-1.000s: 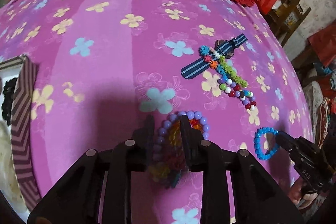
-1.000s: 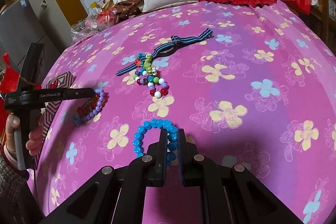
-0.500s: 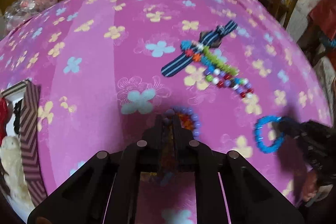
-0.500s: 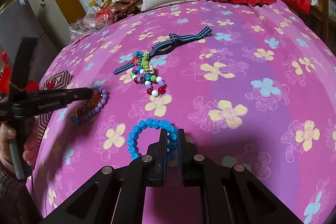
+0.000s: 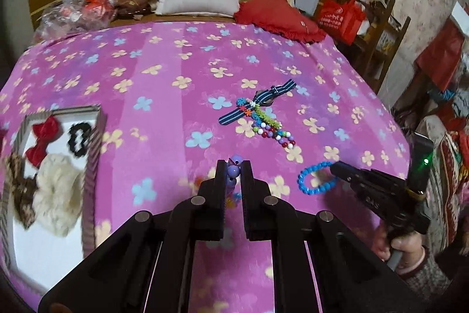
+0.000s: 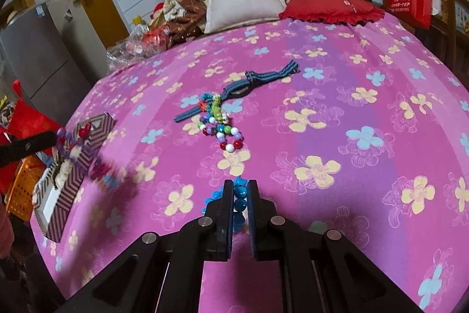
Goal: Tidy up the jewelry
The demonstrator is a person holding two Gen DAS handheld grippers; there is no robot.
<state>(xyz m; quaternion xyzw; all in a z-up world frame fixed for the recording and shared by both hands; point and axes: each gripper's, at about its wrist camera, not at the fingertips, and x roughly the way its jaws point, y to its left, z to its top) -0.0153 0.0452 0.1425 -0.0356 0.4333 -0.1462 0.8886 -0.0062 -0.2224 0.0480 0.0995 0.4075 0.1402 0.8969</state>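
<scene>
Both bracelets have come up off the pink bed cover (image 5: 176, 72) since a second ago. The left tool (image 5: 233, 166) is squeezed tight on the purple bead bracelet (image 5: 233, 170), which hangs above the bed near the striped box (image 5: 93, 148), and the right tool (image 6: 240, 187) is squeezed tight on the blue bead bracelet (image 6: 239, 200) and holds it up too. The striped strap (image 6: 234, 90) and the bright bead strings (image 6: 225, 131) lie on the bed, well apart from both tools.
</scene>
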